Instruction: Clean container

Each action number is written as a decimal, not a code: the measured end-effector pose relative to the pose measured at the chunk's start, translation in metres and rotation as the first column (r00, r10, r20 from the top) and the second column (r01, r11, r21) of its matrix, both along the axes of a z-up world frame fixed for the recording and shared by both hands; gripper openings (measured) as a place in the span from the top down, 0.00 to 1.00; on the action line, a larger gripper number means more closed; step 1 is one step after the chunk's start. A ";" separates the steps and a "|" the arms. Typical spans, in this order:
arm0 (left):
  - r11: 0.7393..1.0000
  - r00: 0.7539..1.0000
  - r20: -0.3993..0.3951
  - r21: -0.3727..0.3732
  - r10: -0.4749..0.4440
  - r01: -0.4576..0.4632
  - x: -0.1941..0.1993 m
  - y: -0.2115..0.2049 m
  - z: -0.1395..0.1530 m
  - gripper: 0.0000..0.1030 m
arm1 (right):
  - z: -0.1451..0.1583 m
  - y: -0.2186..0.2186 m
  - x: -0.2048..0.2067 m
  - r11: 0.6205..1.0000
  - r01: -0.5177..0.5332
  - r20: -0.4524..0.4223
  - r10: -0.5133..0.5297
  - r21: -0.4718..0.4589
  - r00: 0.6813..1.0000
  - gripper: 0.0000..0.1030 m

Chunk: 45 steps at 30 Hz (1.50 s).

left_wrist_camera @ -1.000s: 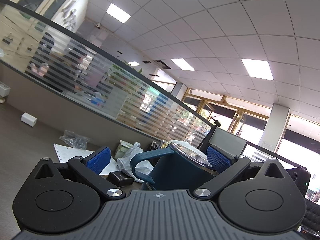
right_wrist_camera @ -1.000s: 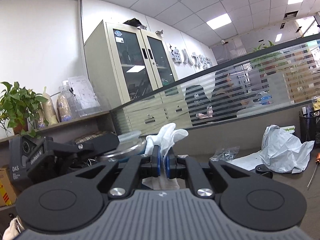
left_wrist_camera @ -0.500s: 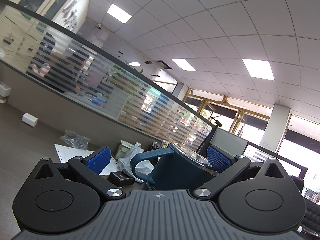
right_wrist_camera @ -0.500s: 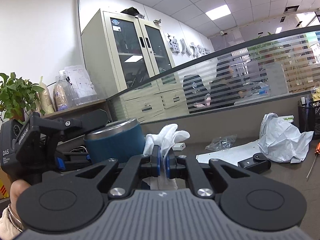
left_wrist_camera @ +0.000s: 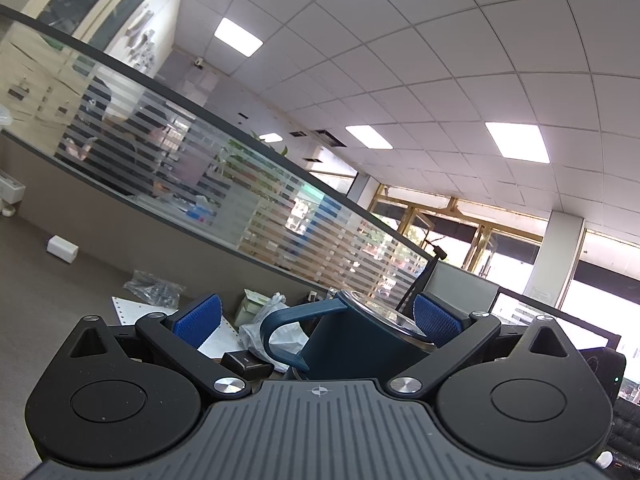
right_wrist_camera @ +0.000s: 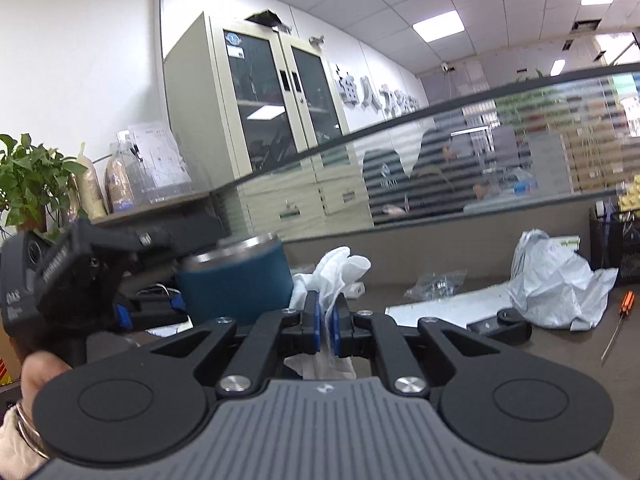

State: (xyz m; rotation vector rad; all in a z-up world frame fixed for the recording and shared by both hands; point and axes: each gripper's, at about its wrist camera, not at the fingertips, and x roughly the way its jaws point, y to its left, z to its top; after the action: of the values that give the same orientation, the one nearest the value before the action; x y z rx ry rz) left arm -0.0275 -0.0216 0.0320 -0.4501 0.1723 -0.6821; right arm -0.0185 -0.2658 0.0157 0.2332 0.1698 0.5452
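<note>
holding position mid-task, with the wiping itself apparently not yet begun: the blue mug (left_wrist_camera: 360,344) sits between the spread fingers of the left gripper (left_wrist_camera: 316,320), its handle (left_wrist_camera: 288,328) curving toward the left pad and its steel rim tilted toward the right pad; in that view the right pad seems to press the rim side while the left pad stands clear of the body, so whether the mug is truly clamped i cannot tell. from the right wrist view the same mug (right_wrist_camera: 236,280) shows lifted off the desk, carried at the left gripper (right_wrist_camera: 132,248) with the person's hand (right_wrist_camera: 40,364) low at the frame edge. right gripper (right_wrist_camera: 326,320) has its fingers pressed together on a white cloth (right_wrist_camera: 336,272), a bunched end standing up past the pads, just beside the mug wall but not clearly touching it. judged done: cloth picked up, mug picked up, the two brought near each other. judged left: getting the cloth onto or into the mug and rubbing, then setting things down. no wetness or dirt visible on the mug, interior hidden. desk (right_wrist_camera: 560,356) behind carries a crumpled plastic bag (right_wrist_camera: 556,280), a screwdriver (right_wrist_camera: 618,324) and paper (right_wrist_camera: 444,310), well apart from the work
</note>
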 end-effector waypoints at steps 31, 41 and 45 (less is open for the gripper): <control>0.988 0.988 0.009 0.029 0.152 -0.152 -0.007 0.012 0.013 0.00 | 0.036 0.026 -0.005 0.990 0.026 0.158 -0.004 -0.139 0.987 0.88; 0.980 0.983 0.019 0.074 0.181 -0.182 -0.011 0.008 0.021 0.00 | 0.041 0.038 0.001 0.976 0.004 0.121 0.023 -0.219 0.992 0.70; 0.983 0.986 0.012 0.071 0.166 -0.167 -0.008 0.005 0.020 0.00 | 0.039 0.040 -0.003 0.969 0.019 0.146 0.018 -0.245 0.989 0.73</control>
State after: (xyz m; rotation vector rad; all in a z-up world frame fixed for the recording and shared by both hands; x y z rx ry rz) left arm -0.0358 -0.0167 0.0515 -0.3882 0.1508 -0.5116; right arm -0.0214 -0.2256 0.0549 -0.0485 0.0925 0.5335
